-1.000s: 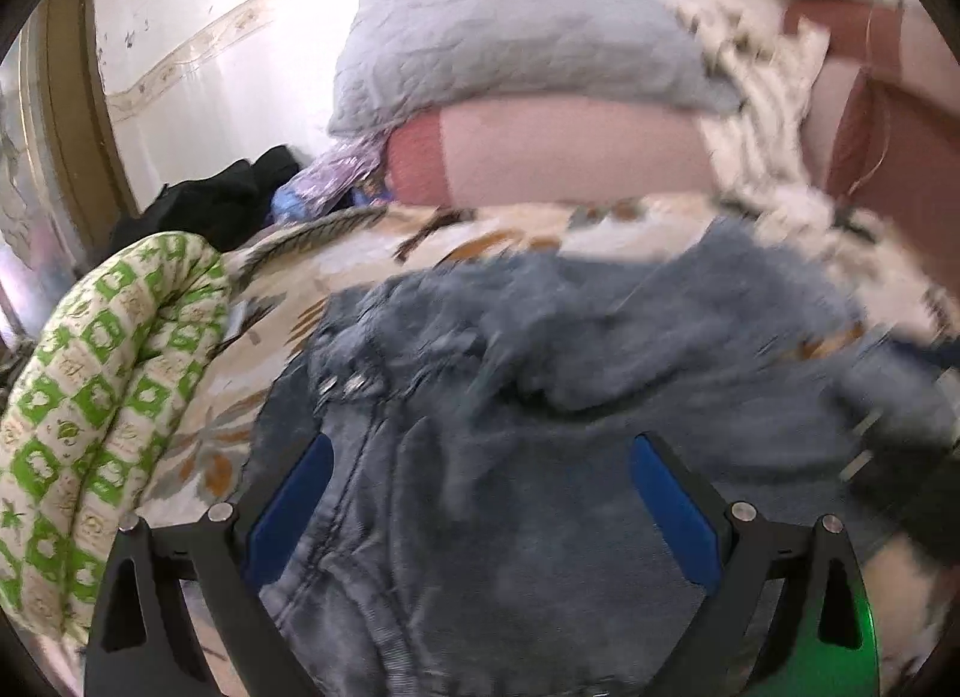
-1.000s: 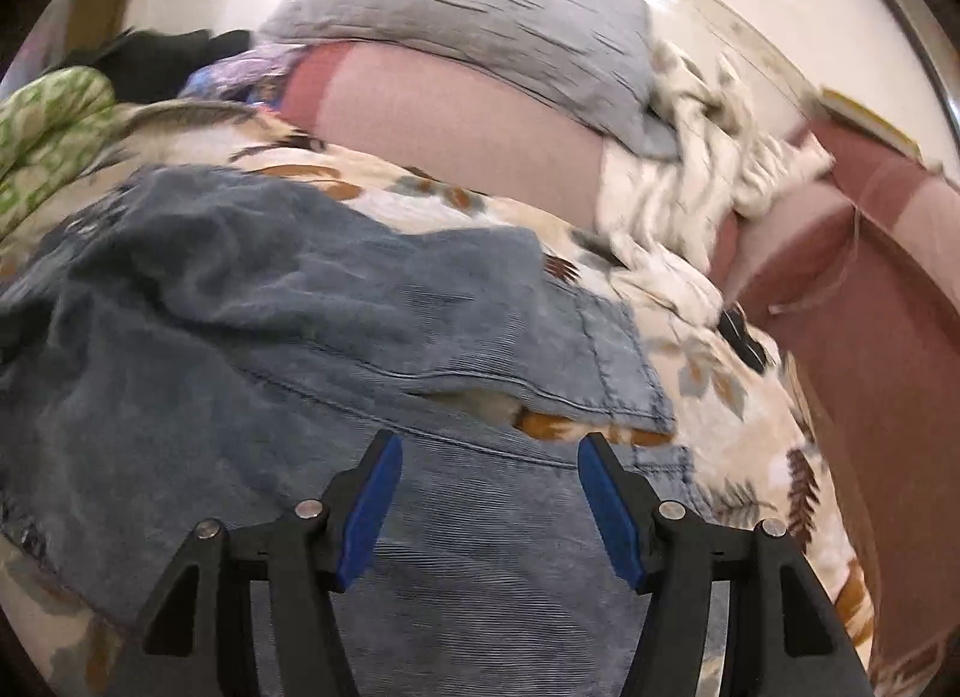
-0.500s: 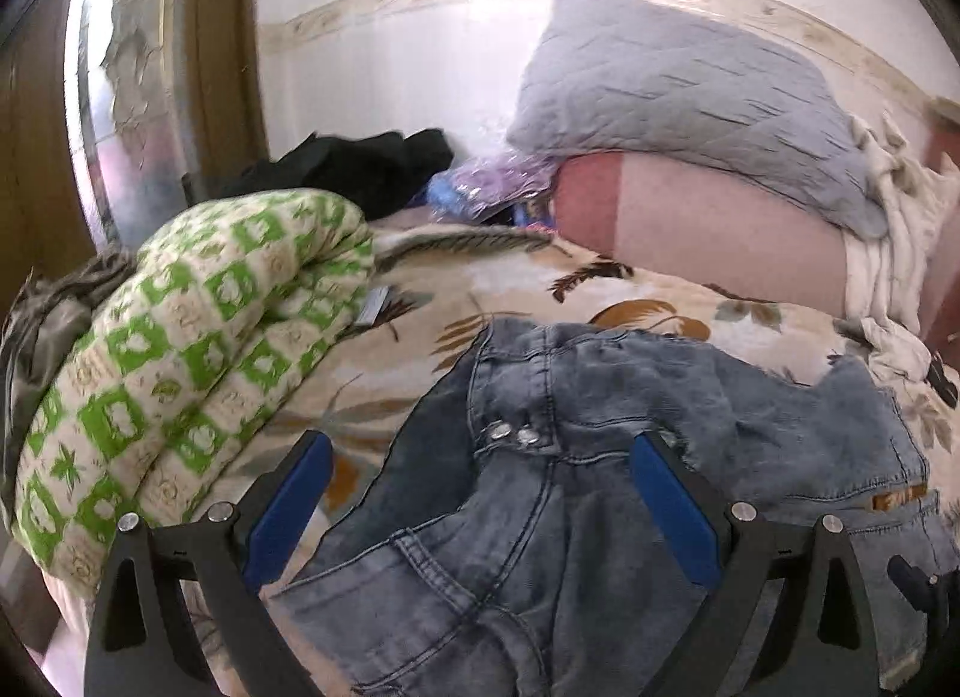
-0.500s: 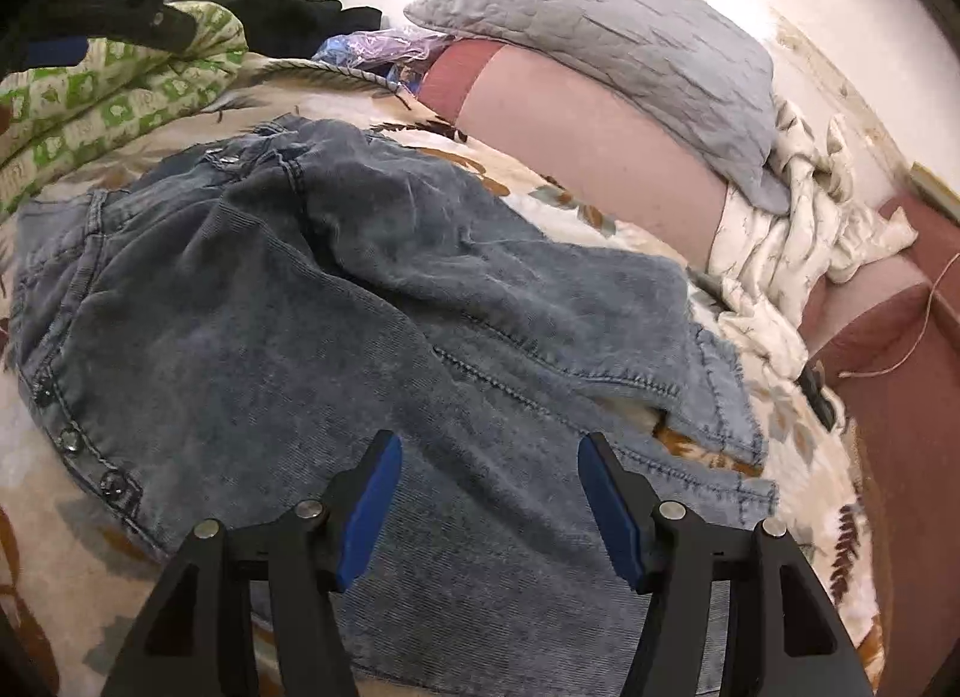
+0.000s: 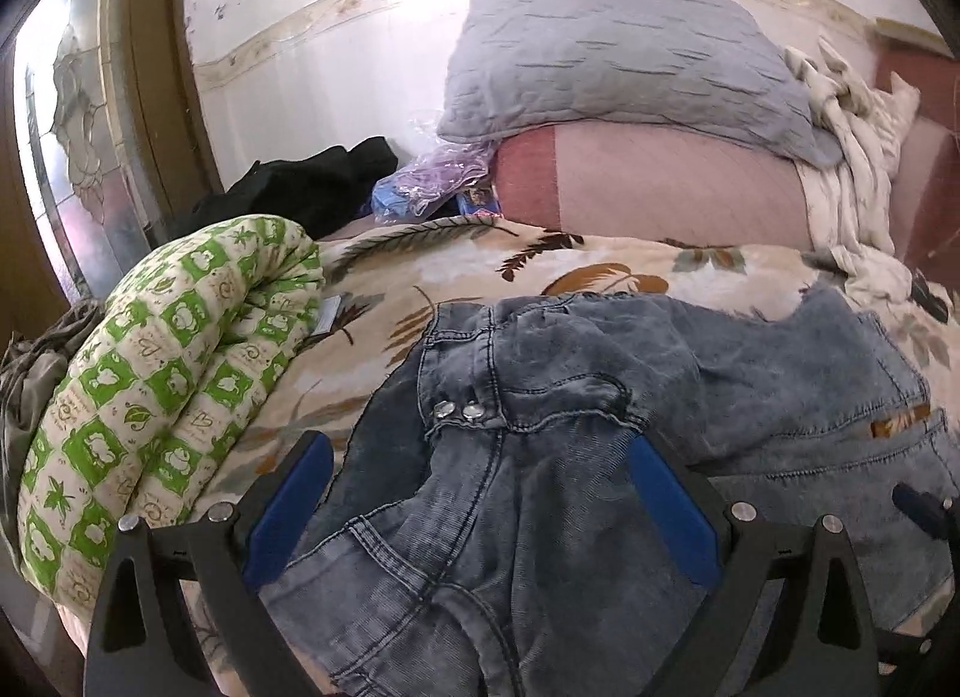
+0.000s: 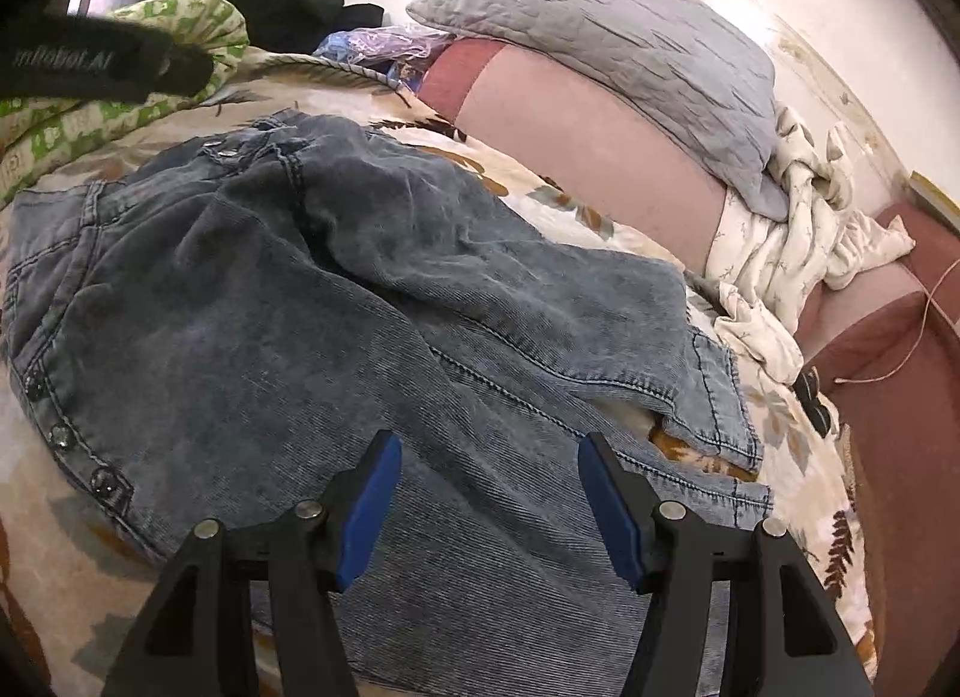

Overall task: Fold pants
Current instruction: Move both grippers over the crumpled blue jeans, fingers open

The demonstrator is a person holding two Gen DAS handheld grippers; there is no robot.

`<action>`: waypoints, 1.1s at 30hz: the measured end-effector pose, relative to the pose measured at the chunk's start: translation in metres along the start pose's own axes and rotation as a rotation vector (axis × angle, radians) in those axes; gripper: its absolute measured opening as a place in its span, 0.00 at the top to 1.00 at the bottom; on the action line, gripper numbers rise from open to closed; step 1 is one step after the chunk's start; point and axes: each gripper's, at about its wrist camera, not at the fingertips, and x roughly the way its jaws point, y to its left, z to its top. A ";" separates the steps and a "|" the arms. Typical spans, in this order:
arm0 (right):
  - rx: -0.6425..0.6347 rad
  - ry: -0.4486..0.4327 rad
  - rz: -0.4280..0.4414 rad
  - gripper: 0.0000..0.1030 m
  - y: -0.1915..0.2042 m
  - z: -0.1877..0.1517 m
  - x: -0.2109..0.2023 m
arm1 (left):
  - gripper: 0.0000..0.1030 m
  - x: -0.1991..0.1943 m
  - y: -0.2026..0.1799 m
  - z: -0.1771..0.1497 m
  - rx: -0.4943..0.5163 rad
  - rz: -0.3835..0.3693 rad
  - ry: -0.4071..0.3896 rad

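Blue denim pants (image 5: 540, 457) lie rumpled on a leaf-print bedspread (image 5: 456, 253). The waistband with two metal snaps (image 5: 459, 410) points away from me in the left wrist view. My left gripper (image 5: 480, 499) hovers open and empty over the waist end. In the right wrist view the pants (image 6: 300, 325) spread across the bed with one leg folded over the other, its hem (image 6: 720, 403) at the right. My right gripper (image 6: 489, 499) is open and empty above the near leg. The left gripper's body (image 6: 90, 61) shows at the upper left there.
A rolled green-and-white quilt (image 5: 162, 385) lies at the left. A grey pillow (image 5: 624, 55) rests on a pink bolster (image 5: 660, 187) at the back. A white cloth (image 6: 798, 241) and a maroon cushion (image 6: 900, 397) sit at the right. Black clothing (image 5: 312, 187) is by the wall.
Both grippers have pulled back and up from the pants, so more of the bed shows. The left view has swung left toward the quilt, then settled. Both stay open.
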 end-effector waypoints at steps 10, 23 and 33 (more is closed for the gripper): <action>0.018 0.028 0.005 0.37 -0.002 0.000 0.007 | 0.04 -0.004 -0.015 -0.005 0.069 -0.006 -0.007; -0.103 0.030 -0.151 0.37 0.009 -0.004 0.012 | 0.04 -0.002 -0.031 -0.011 0.149 0.003 -0.006; -0.109 0.044 -0.129 0.37 0.014 -0.006 0.014 | 0.04 -0.001 -0.032 -0.012 0.156 0.000 -0.004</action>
